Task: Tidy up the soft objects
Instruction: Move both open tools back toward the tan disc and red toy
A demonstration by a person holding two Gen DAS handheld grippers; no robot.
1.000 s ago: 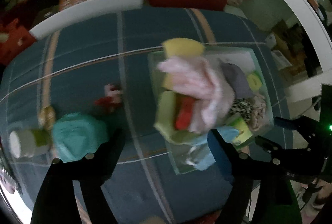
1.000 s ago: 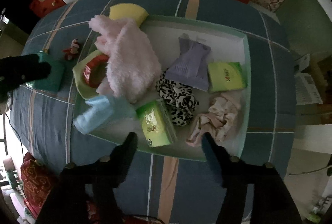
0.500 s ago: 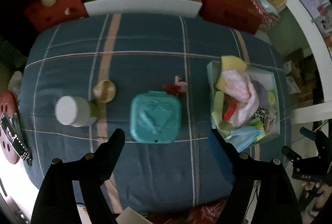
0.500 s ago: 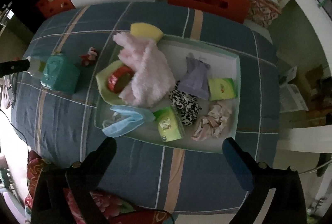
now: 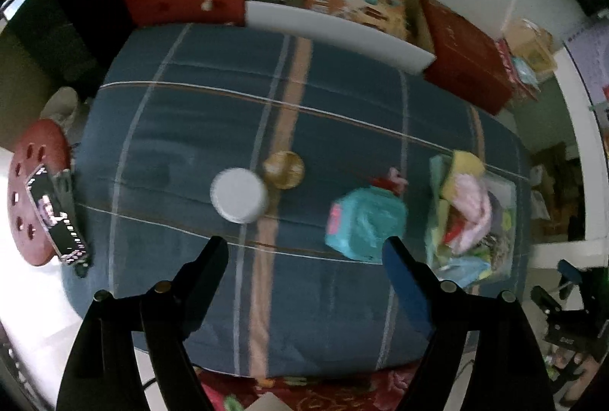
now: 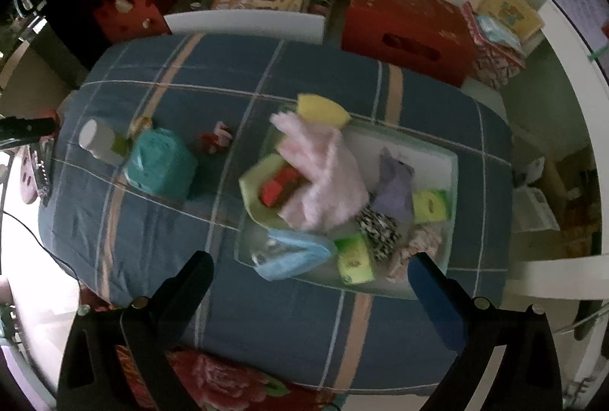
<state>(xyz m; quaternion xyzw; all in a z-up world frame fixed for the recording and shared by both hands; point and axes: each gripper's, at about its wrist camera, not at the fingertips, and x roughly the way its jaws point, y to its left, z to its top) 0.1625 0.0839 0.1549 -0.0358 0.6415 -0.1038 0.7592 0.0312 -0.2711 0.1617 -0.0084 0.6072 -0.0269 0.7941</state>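
A pale green tray (image 6: 453, 178) on the blue plaid cloth holds soft things: a pink fluffy cloth (image 6: 323, 171), a yellow sponge (image 6: 321, 110), a lilac cloth (image 6: 394, 184), a leopard-print scrunchie (image 6: 378, 226), green tissue packs (image 6: 354, 258) and a light blue cloth (image 6: 293, 255). My right gripper (image 6: 310, 268) hangs open high above the tray's near edge, nothing between its fingers. My left gripper (image 5: 304, 251) is open too, high over the cloth left of the tray (image 5: 510, 182), with nothing held.
A teal box (image 5: 365, 224), a white-capped bottle (image 5: 239, 195), a round golden lid (image 5: 283, 169) and a small red toy (image 5: 390, 178) stand on the cloth left of the tray. Red boxes (image 6: 407, 30) and cartons line the far side. A red stool (image 5: 34, 190) stands at the left.
Both grippers rose, so the whole cloth now shows. The left one swung left, away from the tray, toward the bottle. The right gripper's jaws opened wider.
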